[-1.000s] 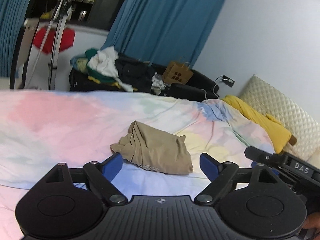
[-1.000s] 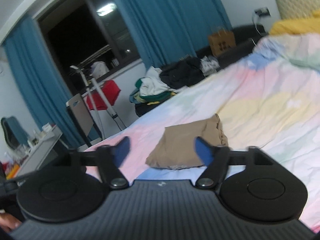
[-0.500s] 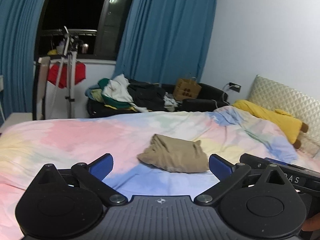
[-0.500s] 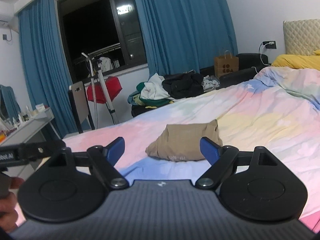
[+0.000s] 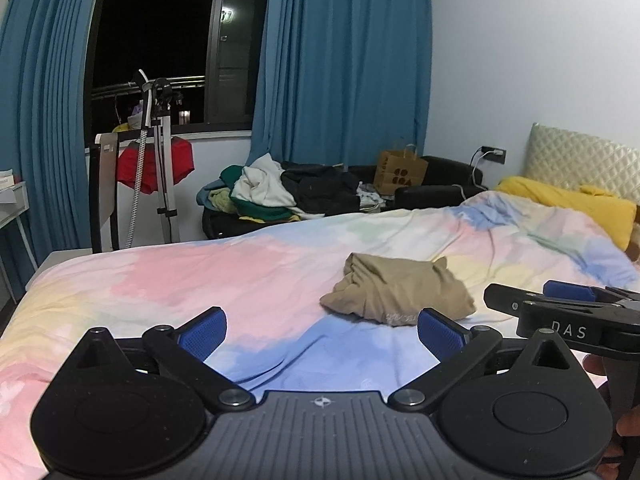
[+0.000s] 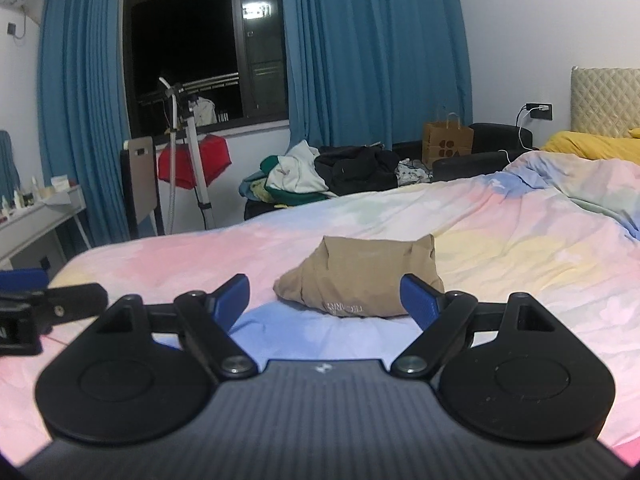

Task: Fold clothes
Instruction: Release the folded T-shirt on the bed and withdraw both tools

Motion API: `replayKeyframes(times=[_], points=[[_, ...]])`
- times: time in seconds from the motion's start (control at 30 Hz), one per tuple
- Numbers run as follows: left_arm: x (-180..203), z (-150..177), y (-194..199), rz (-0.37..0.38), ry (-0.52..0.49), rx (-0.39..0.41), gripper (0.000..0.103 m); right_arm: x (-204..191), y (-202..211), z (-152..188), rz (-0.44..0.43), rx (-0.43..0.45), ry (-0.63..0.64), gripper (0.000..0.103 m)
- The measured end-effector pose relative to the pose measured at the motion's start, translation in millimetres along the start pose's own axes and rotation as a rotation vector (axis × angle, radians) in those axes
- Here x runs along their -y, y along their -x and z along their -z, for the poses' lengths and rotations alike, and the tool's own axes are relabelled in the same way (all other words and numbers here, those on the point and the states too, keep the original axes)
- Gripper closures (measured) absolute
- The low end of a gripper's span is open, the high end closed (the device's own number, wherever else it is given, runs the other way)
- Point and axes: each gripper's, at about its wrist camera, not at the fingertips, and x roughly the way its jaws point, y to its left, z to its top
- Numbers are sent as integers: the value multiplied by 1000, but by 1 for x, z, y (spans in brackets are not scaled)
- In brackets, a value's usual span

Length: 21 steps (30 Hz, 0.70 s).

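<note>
A tan garment [image 5: 396,292] lies bunched on the pastel bedspread [image 5: 248,276], a little ahead of both grippers. In the right wrist view the same tan garment [image 6: 360,280] sits straight ahead on the bedspread [image 6: 520,256]. My left gripper [image 5: 320,330] is open, blue pads wide apart, nothing between them; the garment lies ahead and to its right. My right gripper [image 6: 324,296] is open too, empty, with the garment beyond its fingertips. The right gripper's tip [image 5: 560,304] shows at the right edge of the left wrist view.
A heap of clothes [image 6: 320,176] lies on a black sofa behind the bed, beside a brown paper bag [image 6: 446,142]. A garment steamer stand [image 5: 160,152] with a red item, a chair and a desk edge [image 6: 36,212] stand at left. Yellow pillow [image 5: 568,200] by the headboard.
Both grippers have drawn back from the tan garment and rolled level, so the room now stands upright. The left gripper's pads have spread slightly wider. The garment has not moved.
</note>
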Motion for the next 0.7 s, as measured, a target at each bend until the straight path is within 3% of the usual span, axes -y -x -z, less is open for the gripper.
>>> replayKeyframes(times=[0.13,0.43,0.7], points=[[-4,9,-4,-3,14,-12,1,1,-13,15,18,-50,-25,19],[-2,19,-13,-4,16,-30,1,-13,-5,22,37,-10,80,19],[-6,24,-14,-24,28,-25,1,-11,-3,21,54,-11,72,19]])
